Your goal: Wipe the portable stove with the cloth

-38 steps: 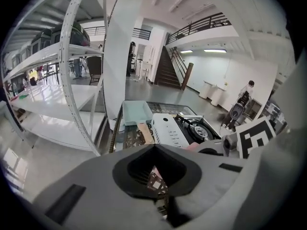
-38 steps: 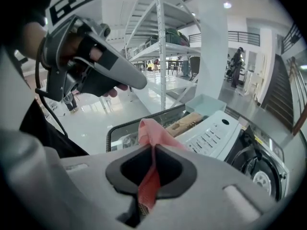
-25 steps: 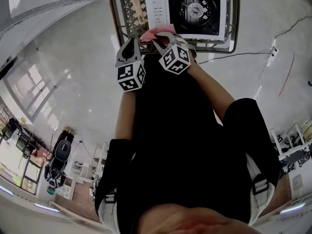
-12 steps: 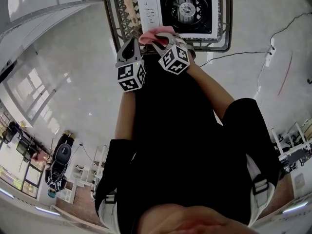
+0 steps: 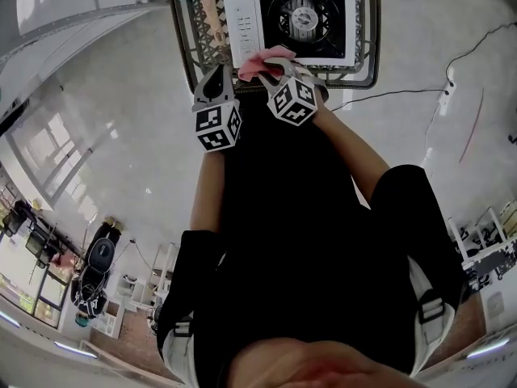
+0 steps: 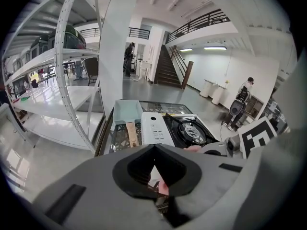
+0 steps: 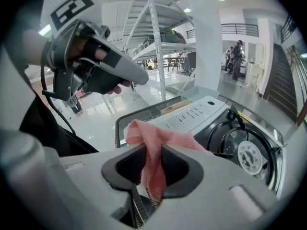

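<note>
Your right fingers (image 7: 183, 169) are clamped on the pink cloth (image 7: 153, 150) — it hangs at the near edge of the portable stove (image 7: 196, 113). Your left fingers (image 6: 129, 170) meet tip to tip — just beside.

- The portable stove (image 5: 305, 18) is sliding toward the left of the head view, and more of its white control panel (image 5: 241, 24) is coming into sight.
- The right gripper (image 5: 273, 69), clamped on the pink cloth (image 5: 262, 57), is edging up to the stove, so the cloth is now overlapping the stove's near edge.
</note>
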`<state>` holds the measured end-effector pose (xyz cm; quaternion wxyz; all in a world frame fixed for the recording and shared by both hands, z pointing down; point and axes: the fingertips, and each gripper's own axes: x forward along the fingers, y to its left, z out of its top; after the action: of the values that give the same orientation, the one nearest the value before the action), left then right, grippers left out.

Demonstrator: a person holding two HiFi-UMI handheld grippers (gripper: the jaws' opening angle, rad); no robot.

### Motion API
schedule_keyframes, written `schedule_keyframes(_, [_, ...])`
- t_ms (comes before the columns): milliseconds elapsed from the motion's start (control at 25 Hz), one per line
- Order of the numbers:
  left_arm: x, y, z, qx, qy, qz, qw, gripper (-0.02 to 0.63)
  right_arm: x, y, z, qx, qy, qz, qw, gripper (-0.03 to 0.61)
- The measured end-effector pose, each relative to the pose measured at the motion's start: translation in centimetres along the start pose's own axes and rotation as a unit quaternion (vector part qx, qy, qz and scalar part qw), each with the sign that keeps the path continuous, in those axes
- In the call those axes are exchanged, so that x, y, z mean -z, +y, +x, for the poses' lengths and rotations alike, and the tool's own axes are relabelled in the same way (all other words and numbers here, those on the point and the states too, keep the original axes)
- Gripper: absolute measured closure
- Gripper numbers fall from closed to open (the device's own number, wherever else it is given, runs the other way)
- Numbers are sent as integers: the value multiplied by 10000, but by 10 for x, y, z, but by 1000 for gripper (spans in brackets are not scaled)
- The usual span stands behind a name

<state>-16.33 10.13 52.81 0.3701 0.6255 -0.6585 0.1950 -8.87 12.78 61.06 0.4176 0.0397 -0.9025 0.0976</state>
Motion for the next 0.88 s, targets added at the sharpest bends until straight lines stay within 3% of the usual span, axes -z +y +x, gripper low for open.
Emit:
schedule_keyframes(400, [-6,-21,11,111,26,94,9999,615,16,-12,-15,76,88,8,9999,529])
schedule_keyframes(880, [-8,-56,27,320,102,338,9989,615,39,-27,-33,209,86,39,9997,534])
